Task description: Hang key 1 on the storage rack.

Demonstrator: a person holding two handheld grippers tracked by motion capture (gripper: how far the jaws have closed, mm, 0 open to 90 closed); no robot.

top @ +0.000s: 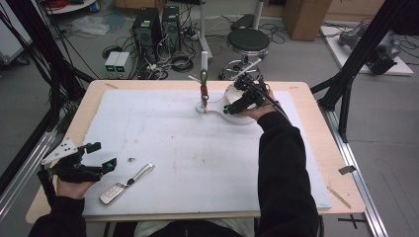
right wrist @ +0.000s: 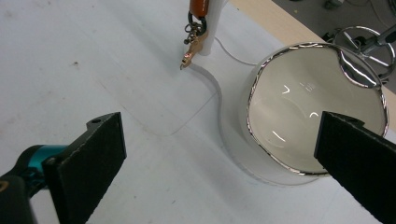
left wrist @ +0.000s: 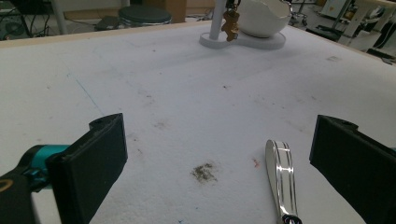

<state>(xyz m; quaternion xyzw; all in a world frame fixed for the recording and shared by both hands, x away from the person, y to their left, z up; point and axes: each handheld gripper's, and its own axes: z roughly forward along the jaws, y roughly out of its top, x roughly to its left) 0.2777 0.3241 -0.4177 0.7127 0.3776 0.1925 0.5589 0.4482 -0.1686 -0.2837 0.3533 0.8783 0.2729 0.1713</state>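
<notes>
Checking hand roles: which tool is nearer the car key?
Left. The left tool hovers open just beside the car key; the right tool is far across the table at the white bowl.

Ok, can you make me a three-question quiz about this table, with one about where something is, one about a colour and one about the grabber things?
1. Where does the car key lie?
A. Inside the bowl
B. On the white mat, near the left hand-held gripper
C. On the stool

2. What colour is the bowl inside?
A. White
B. Red
C. Blue

3. How do the jaws of the right hand-held gripper stand?
A. Shut on the key
B. Shut on the bowl's rim
C. Open, holding nothing

Answers:
1 B, the high view shows it on the mat at the near left edge.
2 A, the right gripper view looks into a glossy white bowl with a silvery rim.
3 C, both black jaws stand wide apart with only table and bowl between them.
</notes>
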